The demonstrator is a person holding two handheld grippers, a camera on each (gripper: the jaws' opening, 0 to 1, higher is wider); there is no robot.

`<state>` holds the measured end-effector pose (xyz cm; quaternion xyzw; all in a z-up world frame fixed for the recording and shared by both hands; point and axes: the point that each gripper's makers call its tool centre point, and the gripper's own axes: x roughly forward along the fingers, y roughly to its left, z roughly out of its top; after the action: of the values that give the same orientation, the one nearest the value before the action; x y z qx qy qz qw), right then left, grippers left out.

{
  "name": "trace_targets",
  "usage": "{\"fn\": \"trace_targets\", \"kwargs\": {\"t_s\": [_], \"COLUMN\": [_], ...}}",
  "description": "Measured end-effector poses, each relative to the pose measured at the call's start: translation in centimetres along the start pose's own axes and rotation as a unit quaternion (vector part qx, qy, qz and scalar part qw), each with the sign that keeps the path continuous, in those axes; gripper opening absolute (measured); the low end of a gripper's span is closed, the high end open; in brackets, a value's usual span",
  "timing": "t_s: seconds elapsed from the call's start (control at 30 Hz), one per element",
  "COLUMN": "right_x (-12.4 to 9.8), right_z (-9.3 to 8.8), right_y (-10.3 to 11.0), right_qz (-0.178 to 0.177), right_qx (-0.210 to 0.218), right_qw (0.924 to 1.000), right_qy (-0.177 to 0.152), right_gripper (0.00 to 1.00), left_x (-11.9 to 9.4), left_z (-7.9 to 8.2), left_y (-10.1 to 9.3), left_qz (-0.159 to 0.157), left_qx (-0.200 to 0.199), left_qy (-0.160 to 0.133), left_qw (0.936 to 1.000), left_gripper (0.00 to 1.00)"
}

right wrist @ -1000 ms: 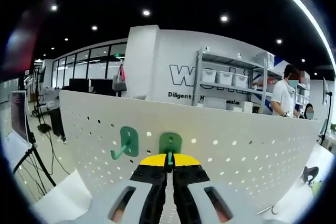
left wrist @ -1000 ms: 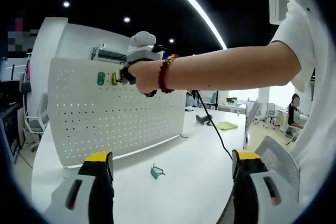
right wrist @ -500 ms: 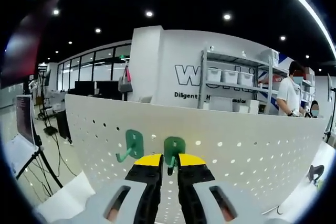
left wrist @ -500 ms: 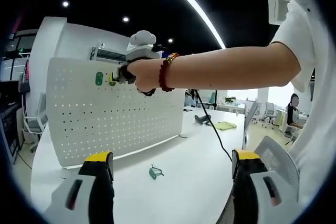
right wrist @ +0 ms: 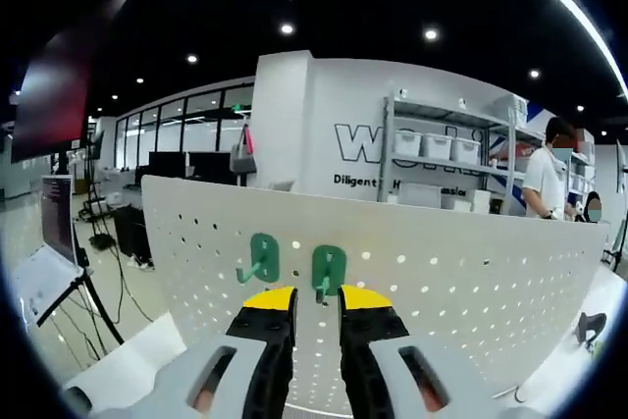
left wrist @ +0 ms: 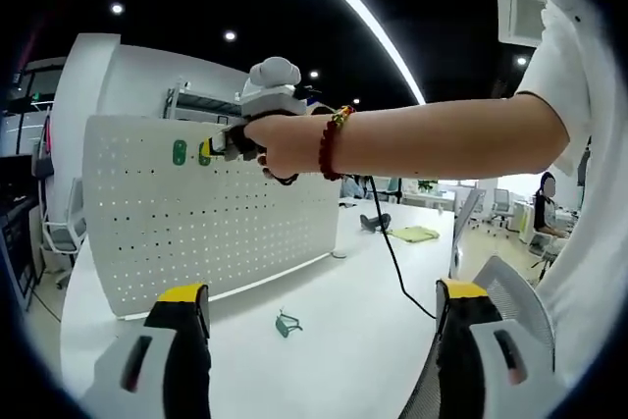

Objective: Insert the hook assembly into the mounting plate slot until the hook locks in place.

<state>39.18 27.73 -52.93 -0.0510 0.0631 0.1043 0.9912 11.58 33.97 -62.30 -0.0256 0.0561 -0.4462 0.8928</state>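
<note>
Hook assembly (right wrist: pixel 328 269) now sits on the mounting plate (right wrist: pixel 471 291); my right gripper (right wrist: pixel 316 303) has parted and released it, apparently seated; left gripper (left wrist: pixel 319 313) stays wide apart.

open-plan office with a lab feel: black ceiling with recessed spot lights (right wrist: pixel 286 28) and a long light strip (left wrist: pixel 359 12), white table (left wrist: pixel 334 321), metal shelving (right wrist: pixel 446 159) holding storage bins, wall lettering (right wrist: pixel 365 142), office chairs (left wrist: pixel 506 209), monitors (right wrist: pixel 169 162) along a glazed wall.
</note>
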Motion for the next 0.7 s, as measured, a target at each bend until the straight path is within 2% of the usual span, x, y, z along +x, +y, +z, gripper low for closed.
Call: {"fn": "trace_targets", "kwargs": {"t_s": [0.1, 0.3, 0.47, 0.53, 0.7], "right_x": [-1.6, -4.1, -5.8, -6.3, -7.7], "right_z": [0.8, 0.5, -0.7, -1.3, -2.6], "right_y": [0.0, -1.1, -1.9, -1.9, -2.3], "right_qz": [0.006, 0.008, 0.011, 0.024, 0.045], "right_qx": [-0.003, 0.000, 0.002, 0.010, -0.001], "right_qw": [0.9998, 0.9997, 0.9997, 0.9995, 0.9989], "right_qy": [-0.019, -0.025, -0.023, -0.018, -0.013], "right_gripper": [0.15, 0.15, 0.15, 0.14, 0.14], "left_x": [-0.2, -0.6, -0.1, 0.1, 1.0], "left_z": [0.5, 0.9, 0.5, 0.3, 0.1], "left_y": [-0.2, -0.8, -1.8, -2.0, -2.7], "left_qz": [-0.004, -0.009, -0.021, -0.018, -0.010], "left_qx": [0.001, 0.005, 0.014, 0.014, 0.014], "left_qy": [-0.003, 0.000, 0.013, 0.021, 0.015], "left_qw": [1.0000, 0.9999, 0.9996, 0.9995, 0.9997], "left_gripper": [0.99, 0.99, 0.98, 0.97, 0.93]}}
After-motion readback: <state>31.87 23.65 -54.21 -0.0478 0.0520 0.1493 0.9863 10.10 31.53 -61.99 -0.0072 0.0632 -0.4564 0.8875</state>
